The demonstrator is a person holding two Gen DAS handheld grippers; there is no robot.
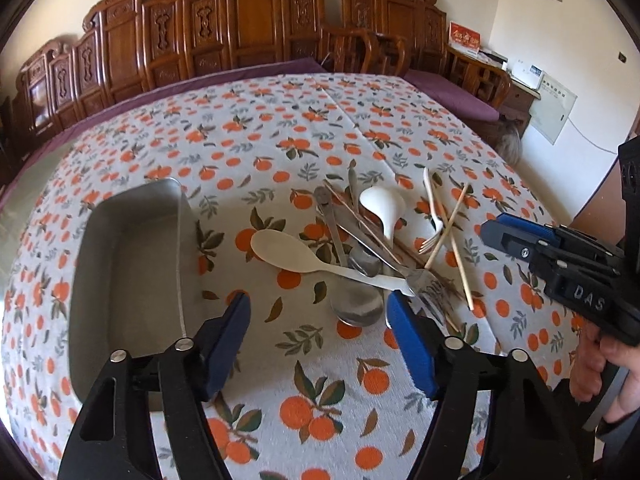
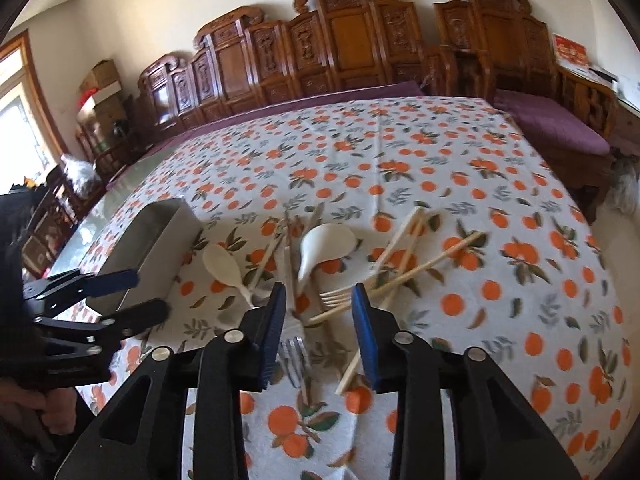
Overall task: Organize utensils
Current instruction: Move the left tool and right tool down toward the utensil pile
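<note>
Steel and wood lie heaped together on the orange-printed tablecloth (image 1: 320, 128): a pile of utensils just ahead of both my grippers. My left gripper (image 1: 318, 312) hovers with its blue pads spread wide and nothing between them; a large metal spoon (image 1: 356, 304) has its bowl in the gap just beyond the tips, and a pale rice paddle (image 1: 288, 252) lies across the pile with its handle reaching toward my right-hand pad. To the left of that gripper, just beside it, sits the metal tray (image 1: 132, 264) (nothing shows inside it from this angle).

My right gripper (image 2: 318, 300) also stands apart, holding nothing. Between and just below its pads lies a metal fork (image 2: 294, 350), tines toward me, and a small pale fork (image 2: 334, 296) points its tines into the gap. Wooden chopsticks (image 2: 420, 268) cross each other to the right of the pile, one end running under my right pad. A white soup spoon (image 2: 324, 246) rests farther out, near the pile's middle.

Carved wooden chairs (image 2: 340, 48) line the wall beyond the table.
</note>
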